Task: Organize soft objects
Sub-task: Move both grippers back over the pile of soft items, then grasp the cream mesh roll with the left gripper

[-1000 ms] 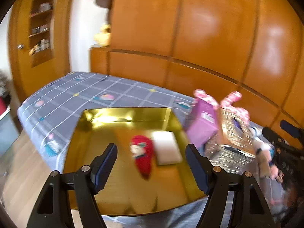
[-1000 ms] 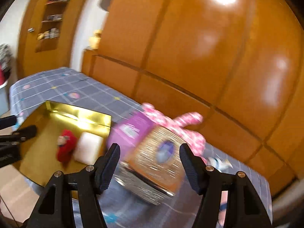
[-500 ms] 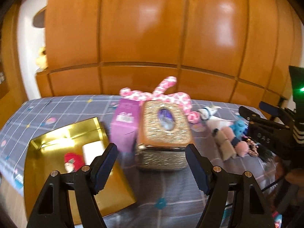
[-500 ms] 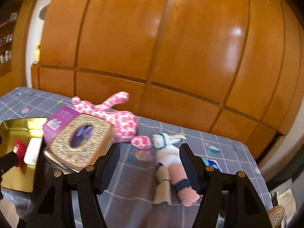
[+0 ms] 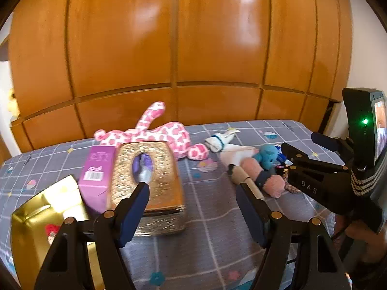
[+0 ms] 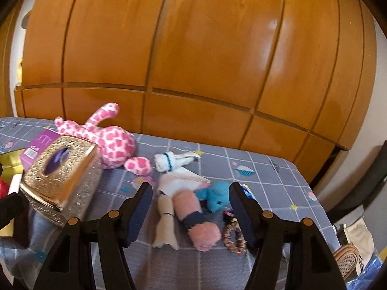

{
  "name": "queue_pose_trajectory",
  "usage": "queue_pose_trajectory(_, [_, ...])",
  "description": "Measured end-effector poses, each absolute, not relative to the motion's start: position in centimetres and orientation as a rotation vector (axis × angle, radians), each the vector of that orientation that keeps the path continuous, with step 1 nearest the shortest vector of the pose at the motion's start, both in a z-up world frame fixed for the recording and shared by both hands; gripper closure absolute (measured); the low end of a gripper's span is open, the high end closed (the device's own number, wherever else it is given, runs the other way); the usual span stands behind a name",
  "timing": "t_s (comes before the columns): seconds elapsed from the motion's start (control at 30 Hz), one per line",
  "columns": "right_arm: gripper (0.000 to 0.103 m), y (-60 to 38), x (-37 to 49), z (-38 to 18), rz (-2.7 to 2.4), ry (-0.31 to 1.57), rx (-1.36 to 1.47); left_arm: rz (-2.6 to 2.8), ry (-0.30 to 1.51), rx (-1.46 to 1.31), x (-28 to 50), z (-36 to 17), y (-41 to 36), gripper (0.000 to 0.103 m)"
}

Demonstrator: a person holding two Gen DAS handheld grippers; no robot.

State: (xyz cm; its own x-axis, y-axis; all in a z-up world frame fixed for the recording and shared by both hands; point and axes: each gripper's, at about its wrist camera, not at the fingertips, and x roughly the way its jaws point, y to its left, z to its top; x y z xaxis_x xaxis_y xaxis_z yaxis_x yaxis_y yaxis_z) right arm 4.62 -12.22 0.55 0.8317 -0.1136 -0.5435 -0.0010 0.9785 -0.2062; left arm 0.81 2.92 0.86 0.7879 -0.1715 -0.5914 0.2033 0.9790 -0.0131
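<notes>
Your left claw (image 5: pixel 192 193) stood open over the bed (image 5: pixel 208 217) with nothing between its fingers, pointing down at the grey checked sheet between the gold tissue box (image 5: pixel 147 176) and the heap of soft toys. Your right claw (image 6: pixel 191 195) was open too and held nothing; seen from its own camera, its fingers framed the heap without touching it.

The soft things lay well to the right of the gold tray (image 5: pixel 43 220). The pink-and-white spotted plush (image 5: pixel 167 135) lay just behind the tissue box, near the wooden wall panels (image 5: pixel 193 48). A small white plush with a blue collar (image 6: pixel 174 160) lay to its right. In front of that sat the heap: a pink fuzzy roll with a dark band (image 6: pixel 193 215), a beige sock (image 6: pixel 165 220) just beside it, a blue plush (image 6: pixel 215 194) touching the roll's upper end, and a patterned scrunchie (image 6: pixel 233 238) near the right finger.

A purple carton (image 5: pixel 96 171) leaned against the tissue box's left side. In the tray lay a red soft item (image 5: pixel 52 232), only partly visible.
</notes>
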Motion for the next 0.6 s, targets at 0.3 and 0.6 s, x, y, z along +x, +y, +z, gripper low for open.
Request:
queue_pose_trajectory(0.3, [0.036,-17.0,5.1,-1.0,-0.139,0.655,-0.197,-0.284,0.704,0.078,3.6,-0.8,-1.3,0.028])
queue_pose_trajectory(0.6, [0.036,-25.8,5.6,-2.2,-0.302,0.76,-0.11,-0.366,0.808,0.063,6.9,-4.6,-5.5,0.029])
